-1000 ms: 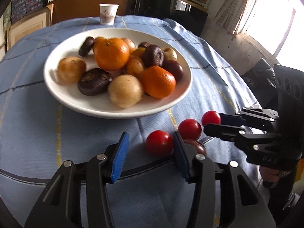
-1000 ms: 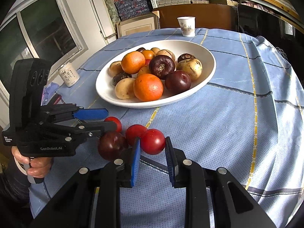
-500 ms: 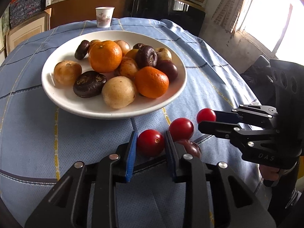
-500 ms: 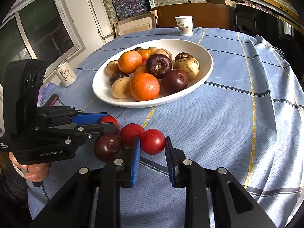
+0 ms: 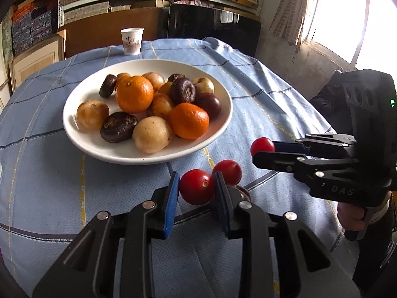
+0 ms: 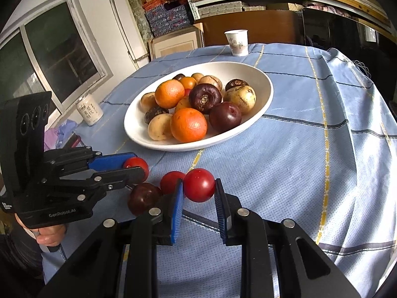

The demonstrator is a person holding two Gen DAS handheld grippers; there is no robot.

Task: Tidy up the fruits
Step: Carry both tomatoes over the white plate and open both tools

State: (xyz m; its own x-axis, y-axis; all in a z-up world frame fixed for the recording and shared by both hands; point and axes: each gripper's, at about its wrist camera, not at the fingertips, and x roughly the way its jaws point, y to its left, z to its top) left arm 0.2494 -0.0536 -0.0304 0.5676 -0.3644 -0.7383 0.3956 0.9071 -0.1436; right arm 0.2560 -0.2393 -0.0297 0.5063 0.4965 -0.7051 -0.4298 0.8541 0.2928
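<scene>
- Gripping the left tomato (image 5: 196, 186), the left gripper (image 5: 196, 178) has its blue pads narrowed onto both sides of the fruit.
- The right gripper (image 6: 199, 184) holds the right tomato (image 6: 198, 185) the same way, with its pads pressed against the skin.
- Both held tomatoes sit low over the blue tablecloth (image 6: 285, 164), just in front of the white bowl (image 6: 263, 109). The views do not show whether either one touches the cloth.
- The middle tomato (image 6: 171, 181) lies on the cloth between the two held ones, touching the dark plum (image 6: 142, 197) beside it.
- The bowl contains oranges (image 5: 135, 94), dark purple fruits and tan round fruits piled together.
- A paper cup (image 5: 132, 41) stands upright at the far edge of the table, well apart from the bowl.
</scene>
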